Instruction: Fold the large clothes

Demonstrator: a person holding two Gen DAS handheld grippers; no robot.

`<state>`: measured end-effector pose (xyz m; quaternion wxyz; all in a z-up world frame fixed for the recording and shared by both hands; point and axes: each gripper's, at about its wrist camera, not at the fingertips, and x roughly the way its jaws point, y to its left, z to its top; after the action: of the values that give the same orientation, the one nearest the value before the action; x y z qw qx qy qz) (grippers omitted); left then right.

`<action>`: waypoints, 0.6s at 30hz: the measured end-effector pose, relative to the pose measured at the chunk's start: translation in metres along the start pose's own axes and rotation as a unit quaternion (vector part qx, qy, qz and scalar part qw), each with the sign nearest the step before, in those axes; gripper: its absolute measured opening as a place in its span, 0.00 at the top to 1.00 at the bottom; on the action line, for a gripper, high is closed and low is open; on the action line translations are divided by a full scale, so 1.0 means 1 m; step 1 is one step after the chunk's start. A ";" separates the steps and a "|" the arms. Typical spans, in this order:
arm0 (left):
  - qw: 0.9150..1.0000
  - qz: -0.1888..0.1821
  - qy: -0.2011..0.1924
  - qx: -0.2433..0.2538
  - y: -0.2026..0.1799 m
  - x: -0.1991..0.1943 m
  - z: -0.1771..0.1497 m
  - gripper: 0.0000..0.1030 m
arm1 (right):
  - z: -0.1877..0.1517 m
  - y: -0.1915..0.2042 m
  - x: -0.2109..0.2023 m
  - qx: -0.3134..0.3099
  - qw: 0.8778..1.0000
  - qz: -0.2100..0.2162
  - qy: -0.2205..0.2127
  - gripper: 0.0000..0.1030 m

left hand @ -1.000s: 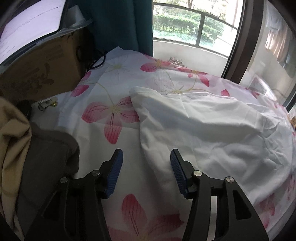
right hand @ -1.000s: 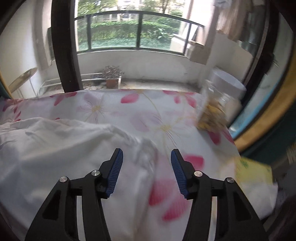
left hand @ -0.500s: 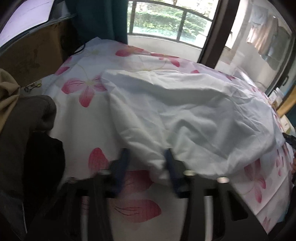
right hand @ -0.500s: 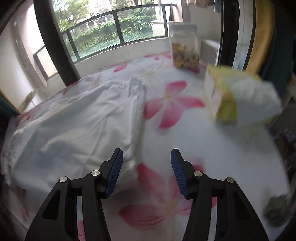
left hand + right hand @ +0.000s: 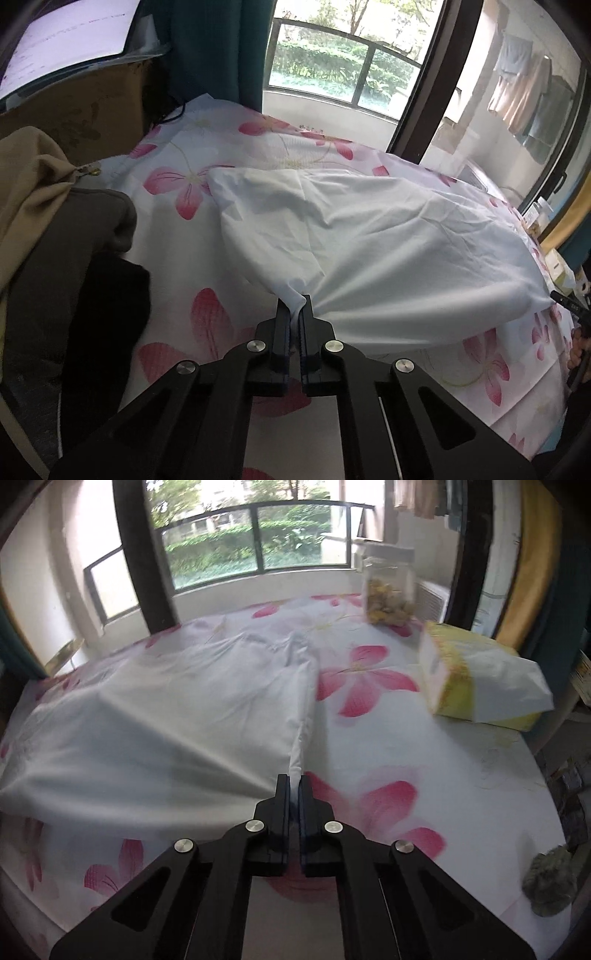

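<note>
At the left edge a heap of tan, grey and black clothes (image 5: 55, 258) lies on the flowered sheet (image 5: 184, 295), and beside it the left gripper (image 5: 294, 314) has its fingers clamped on the near corner of the white garment (image 5: 369, 240). The garment lies spread across the middle of the sheet. The right gripper (image 5: 294, 781) pinches the other near corner between closed fingers; further right stand a jar (image 5: 388, 587) and a yellow-and-white package (image 5: 476, 679).
</note>
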<state>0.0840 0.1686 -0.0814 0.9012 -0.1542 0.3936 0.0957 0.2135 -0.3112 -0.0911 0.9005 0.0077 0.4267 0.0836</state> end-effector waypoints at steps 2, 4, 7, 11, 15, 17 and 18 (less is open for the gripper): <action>1.000 -0.003 0.000 0.004 -0.002 -0.002 -0.001 0.96 | -0.001 -0.006 -0.010 0.002 1.000 -0.003 -0.006 0.98; 1.000 -0.006 0.001 0.009 -0.004 -0.005 -0.004 0.96 | -0.003 -0.009 -0.020 0.004 1.000 -0.007 -0.014 0.98; 1.000 -0.010 0.001 0.007 -0.004 -0.010 -0.010 0.96 | -0.006 -0.013 -0.031 0.010 1.000 -0.009 -0.024 0.98; 1.000 -0.014 0.007 0.006 -0.006 -0.013 -0.019 0.96 | -0.017 -0.014 -0.042 0.010 0.999 -0.019 -0.028 0.98; 1.000 -0.016 0.012 0.008 -0.007 -0.016 -0.026 0.96 | -0.031 -0.016 -0.049 0.015 0.999 -0.028 -0.024 0.98; 1.000 -0.016 0.016 0.009 -0.007 -0.017 -0.031 0.96 | -0.039 -0.017 -0.050 0.015 0.999 -0.032 -0.020 0.98; 1.000 -0.015 0.018 0.010 -0.007 -0.017 -0.033 0.96 | -0.042 -0.017 -0.051 0.016 0.999 -0.033 -0.017 0.98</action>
<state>0.0524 0.1494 -0.0885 0.8968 -0.1528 0.4082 0.0754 0.1521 -0.3386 -0.0804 0.9099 0.0091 0.4122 0.0466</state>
